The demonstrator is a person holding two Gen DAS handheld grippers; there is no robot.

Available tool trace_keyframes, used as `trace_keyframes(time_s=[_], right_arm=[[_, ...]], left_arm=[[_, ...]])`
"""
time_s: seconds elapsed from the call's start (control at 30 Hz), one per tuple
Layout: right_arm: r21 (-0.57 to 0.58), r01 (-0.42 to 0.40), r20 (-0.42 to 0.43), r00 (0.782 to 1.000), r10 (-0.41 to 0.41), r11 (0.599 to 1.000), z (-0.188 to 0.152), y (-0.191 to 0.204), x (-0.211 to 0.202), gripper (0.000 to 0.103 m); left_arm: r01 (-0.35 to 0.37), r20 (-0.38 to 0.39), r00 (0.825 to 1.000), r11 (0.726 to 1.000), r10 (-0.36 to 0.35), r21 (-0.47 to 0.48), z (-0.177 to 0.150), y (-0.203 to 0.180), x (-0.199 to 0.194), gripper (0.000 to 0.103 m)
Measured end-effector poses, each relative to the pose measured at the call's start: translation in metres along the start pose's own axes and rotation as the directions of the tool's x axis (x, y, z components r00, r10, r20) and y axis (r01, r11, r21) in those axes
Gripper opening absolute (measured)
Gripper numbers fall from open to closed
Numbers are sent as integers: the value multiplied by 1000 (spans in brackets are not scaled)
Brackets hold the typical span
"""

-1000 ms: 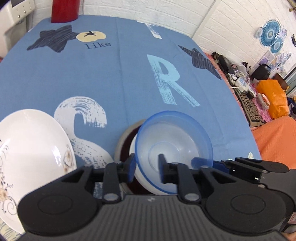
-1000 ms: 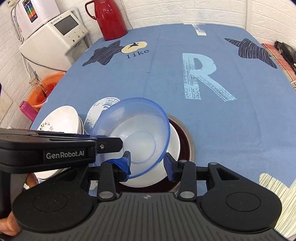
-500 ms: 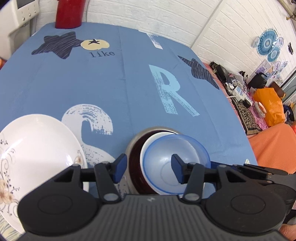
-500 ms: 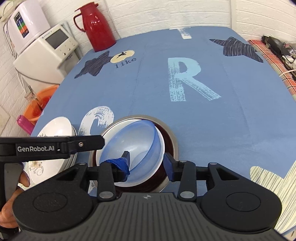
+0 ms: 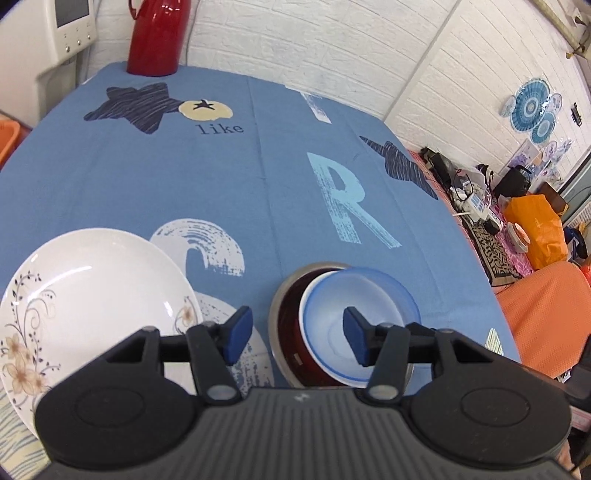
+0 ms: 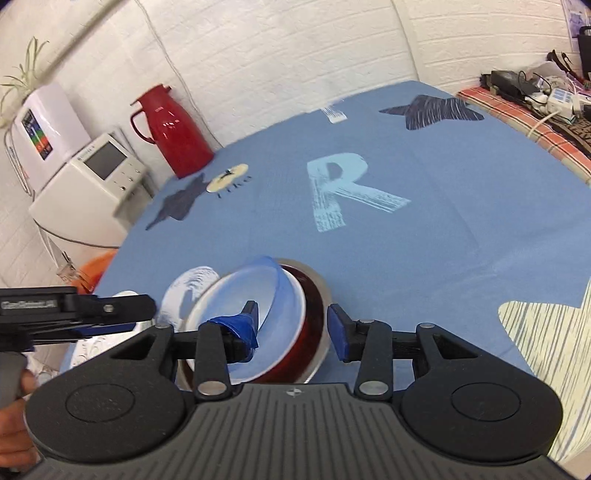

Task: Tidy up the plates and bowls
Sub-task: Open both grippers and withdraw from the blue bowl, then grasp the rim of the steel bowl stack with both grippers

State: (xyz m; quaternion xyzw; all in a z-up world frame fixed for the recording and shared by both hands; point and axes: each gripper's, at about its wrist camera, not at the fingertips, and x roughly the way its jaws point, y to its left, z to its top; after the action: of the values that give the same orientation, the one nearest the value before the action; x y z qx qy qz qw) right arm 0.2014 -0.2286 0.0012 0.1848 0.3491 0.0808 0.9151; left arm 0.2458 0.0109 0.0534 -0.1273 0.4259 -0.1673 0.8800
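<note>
White-painted brick walls (image 6: 288, 55) enclosed the room. At eleven o'clock a glossy red thermos jug (image 6: 173, 133) stood on the blue printed tablecloth (image 5: 184, 177); a cream boxy appliance (image 6: 92, 184) sat beside it at ten o'clock.

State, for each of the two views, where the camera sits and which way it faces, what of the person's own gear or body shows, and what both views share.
Left wrist: sits behind the open left gripper, looking across the table over the bowls and plate.
Right wrist: sits behind the open right gripper, facing the bowls; the left gripper and a hand show at left.
Shared: bowls, flask, letter R.
</note>
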Motion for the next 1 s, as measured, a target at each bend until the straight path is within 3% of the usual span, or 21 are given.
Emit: trace_keyframes(time_s=[0.17, 0.4, 0.57, 0.77, 0.9, 1.0], right_arm=[[59, -47, 26, 999, 46, 997, 5, -8, -11, 25], [37, 33, 69, 997, -35, 999, 1, -17, -34, 26], [51, 27, 1, 1000, -28, 998, -14, -23, -29, 26], [106, 23, -66, 998, -16, 994, -14, -29, -9, 27], [115, 49, -101, 994, -37, 992, -13, -30, 3, 29], [113, 64, -118, 992, -51, 992, -13, -28, 12, 29]], left_arm=[[4, -9, 1000, 1000, -4, -16, 5, 5, 5, 54], [-31, 7, 999, 999, 31, -11, 10, 17, 1, 57], [-33, -106, 993, 993, 45, 114, 20, 25, 12, 57], [20, -194, 981, 978, 21, 209, 37, 29, 27, 58], [-2, -184, 982, 966, 51, 257, 38, 30, 34, 59], [23, -194, 980, 960, 33, 280, 40, 29, 37, 59]])
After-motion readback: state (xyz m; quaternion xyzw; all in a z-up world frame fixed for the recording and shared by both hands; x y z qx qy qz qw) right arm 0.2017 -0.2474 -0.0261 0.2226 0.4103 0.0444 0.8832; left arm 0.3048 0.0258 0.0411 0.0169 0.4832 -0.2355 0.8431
